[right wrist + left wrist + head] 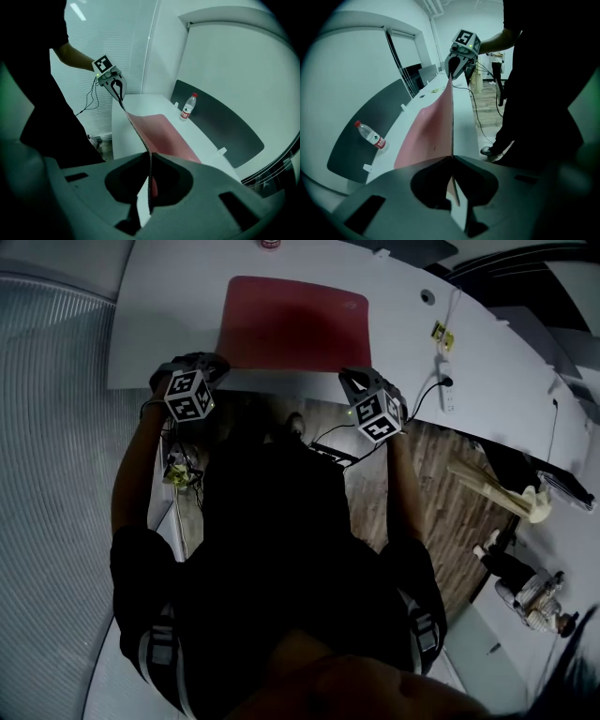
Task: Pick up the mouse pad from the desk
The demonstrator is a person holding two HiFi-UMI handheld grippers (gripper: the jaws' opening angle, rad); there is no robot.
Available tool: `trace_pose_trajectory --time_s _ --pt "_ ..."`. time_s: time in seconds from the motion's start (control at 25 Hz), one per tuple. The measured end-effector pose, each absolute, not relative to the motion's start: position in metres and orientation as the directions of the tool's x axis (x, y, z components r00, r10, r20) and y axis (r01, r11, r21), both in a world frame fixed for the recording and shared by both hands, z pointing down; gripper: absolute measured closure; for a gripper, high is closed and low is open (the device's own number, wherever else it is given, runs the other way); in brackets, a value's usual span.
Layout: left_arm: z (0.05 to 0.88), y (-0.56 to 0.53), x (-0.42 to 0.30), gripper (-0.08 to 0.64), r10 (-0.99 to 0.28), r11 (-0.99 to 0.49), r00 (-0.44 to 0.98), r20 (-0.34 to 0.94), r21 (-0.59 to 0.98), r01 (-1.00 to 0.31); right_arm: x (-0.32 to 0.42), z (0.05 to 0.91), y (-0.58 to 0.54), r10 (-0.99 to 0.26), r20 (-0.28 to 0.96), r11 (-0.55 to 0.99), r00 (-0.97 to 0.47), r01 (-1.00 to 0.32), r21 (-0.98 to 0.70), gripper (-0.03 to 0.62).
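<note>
The red mouse pad (291, 322) lies on the white desk (159, 315), its near edge raised off the desk's front. My left gripper (212, 373) is shut on the pad's near left corner, and my right gripper (353, 382) is shut on the near right corner. In the left gripper view the pad (426, 136) is pinched between the closed jaws (453, 159), and its thin edge runs up to the right gripper (451, 74). In the right gripper view the pad (164, 136) is clamped the same way (149, 161), stretching across to the left gripper (118, 90).
A water bottle (370, 136) with a red label stands at the desk's back, beyond the pad. A white power strip (448, 388) with a black cable lies on the desk to the right. The person stands at the desk's front edge, over wooden floor (441, 493).
</note>
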State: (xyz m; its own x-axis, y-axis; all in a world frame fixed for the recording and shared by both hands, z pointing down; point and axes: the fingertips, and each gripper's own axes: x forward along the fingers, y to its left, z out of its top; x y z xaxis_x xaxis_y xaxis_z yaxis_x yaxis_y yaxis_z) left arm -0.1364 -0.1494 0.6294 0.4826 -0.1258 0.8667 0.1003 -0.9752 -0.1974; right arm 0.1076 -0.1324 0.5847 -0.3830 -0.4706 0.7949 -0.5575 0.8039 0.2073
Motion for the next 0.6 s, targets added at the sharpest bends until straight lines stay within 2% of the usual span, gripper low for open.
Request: trace_pose_trajectory --time_s 0.36,0.6 --pt "0.587 -0.18 -0.136 0.546 -0.309 -0.934 0.502 0.808 -0.358 0.002 0.109 0.558 -0.143 -0.514 0.769 0.798 -0.381 -0.54 0.266 0.581" --pt "0.566 -0.194 -0.134 0.546 -0.374 -0.913 0.502 0.78 -0.403 -0.054 0.111 0.544 -0.15 -0.539 0.751 0.788 -0.382 -0.542 0.291 0.581"
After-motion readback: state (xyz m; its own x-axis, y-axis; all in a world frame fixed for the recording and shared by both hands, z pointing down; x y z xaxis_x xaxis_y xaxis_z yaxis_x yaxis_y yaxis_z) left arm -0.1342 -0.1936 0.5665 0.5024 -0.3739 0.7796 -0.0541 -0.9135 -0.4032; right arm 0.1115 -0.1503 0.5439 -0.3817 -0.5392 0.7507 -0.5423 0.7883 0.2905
